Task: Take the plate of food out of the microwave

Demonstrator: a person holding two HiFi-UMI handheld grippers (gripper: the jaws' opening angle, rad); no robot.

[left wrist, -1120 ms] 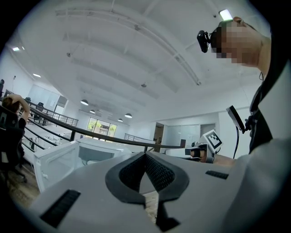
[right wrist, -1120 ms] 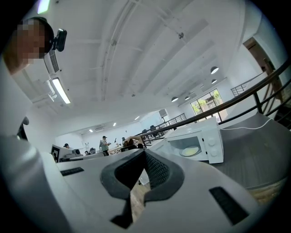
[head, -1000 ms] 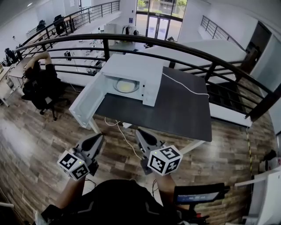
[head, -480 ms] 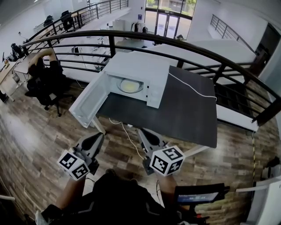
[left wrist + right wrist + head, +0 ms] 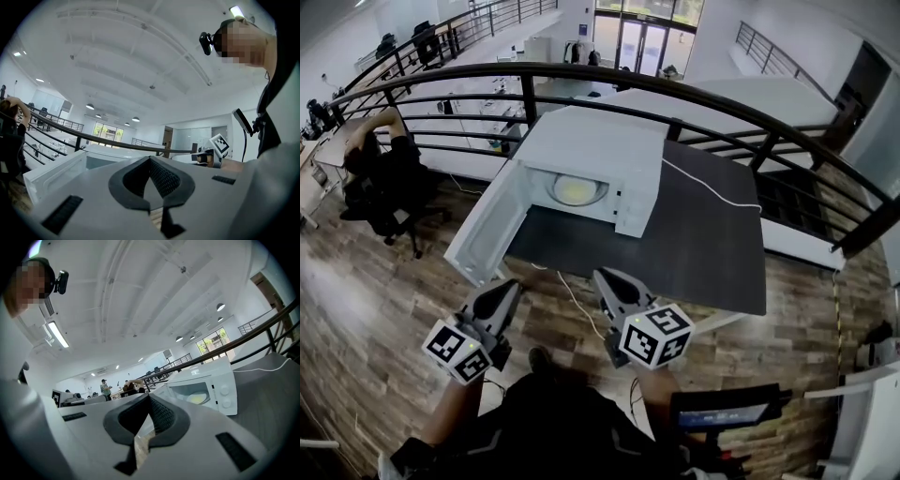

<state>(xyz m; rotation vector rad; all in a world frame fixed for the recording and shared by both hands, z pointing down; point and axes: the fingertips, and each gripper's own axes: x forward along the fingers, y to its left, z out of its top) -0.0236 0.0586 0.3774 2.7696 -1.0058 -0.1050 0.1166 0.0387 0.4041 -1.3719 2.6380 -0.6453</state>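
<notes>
A white microwave (image 5: 598, 150) stands on the dark table (image 5: 703, 253) with its door (image 5: 487, 232) swung open to the left. Inside lies a plate of yellow food (image 5: 575, 190), which also shows in the right gripper view as the plate (image 5: 198, 398) in the microwave (image 5: 220, 386). My left gripper (image 5: 504, 292) and right gripper (image 5: 602, 281) hover over the wooden floor, short of the table's near edge, both shut with nothing in them. In their own views the left gripper (image 5: 150, 159) and right gripper (image 5: 149, 397) point level toward the microwave.
A black curved railing (image 5: 712, 103) runs behind the table. A white cable (image 5: 712, 187) lies across the tabletop, and another cable (image 5: 572, 300) hangs from the table's near edge to the floor. A person sits in a chair (image 5: 380, 178) at the left.
The microwave and table have come closer and sit larger in the head view. Both grippers have advanced together toward the table and stay shut.
</notes>
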